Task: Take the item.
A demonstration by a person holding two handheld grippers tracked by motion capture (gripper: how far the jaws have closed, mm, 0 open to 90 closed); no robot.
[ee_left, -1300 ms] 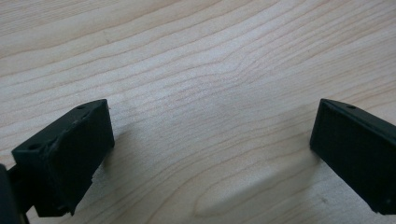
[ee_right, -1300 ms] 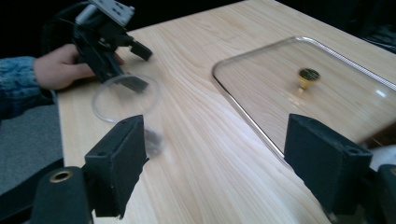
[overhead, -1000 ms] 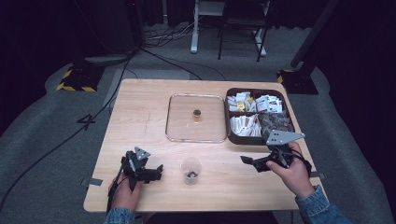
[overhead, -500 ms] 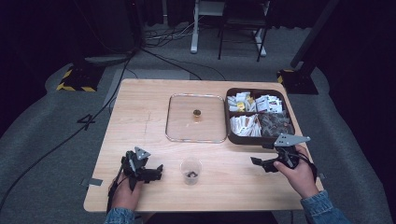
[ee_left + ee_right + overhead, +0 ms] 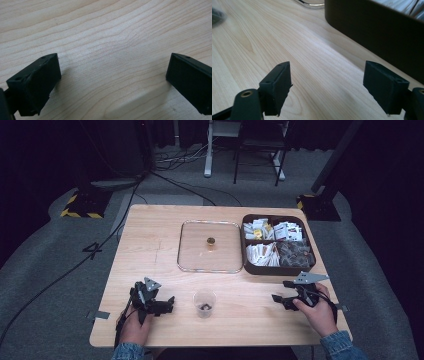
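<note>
left gripper (image 5: 167, 303) jaws spread wide, nothing between them, only bare wood grain of the table (image 5: 105, 37) under them in the left gripper view; it sits low over the near left part of the table, held by the person's left hand (image 5: 134, 327), jaws pointing toward the small clear cup (image 5: 204, 303) just beside it. right gripper (image 5: 278, 299) jaws also wide apart and empty, in the right gripper view they hang just above the wood with the dark wall of the brown box (image 5: 372, 27) ahead and to the right; right hand (image 5: 316, 312) holds it at the near right edge, grey plate on top. cup stands near the front edge between the two grippers, something dark in its bottom, can't tell what. behind it a clear square tray (image 5: 186, 251) with one small brass-coloured piece (image 5: 211, 241) at its middle. brown box (image 5: 277, 268) touches or sits just beside the tray's right side, compartments packed with white packets (image 5: 262, 254) and dark wrapped bits (image 5: 295, 253)
</note>
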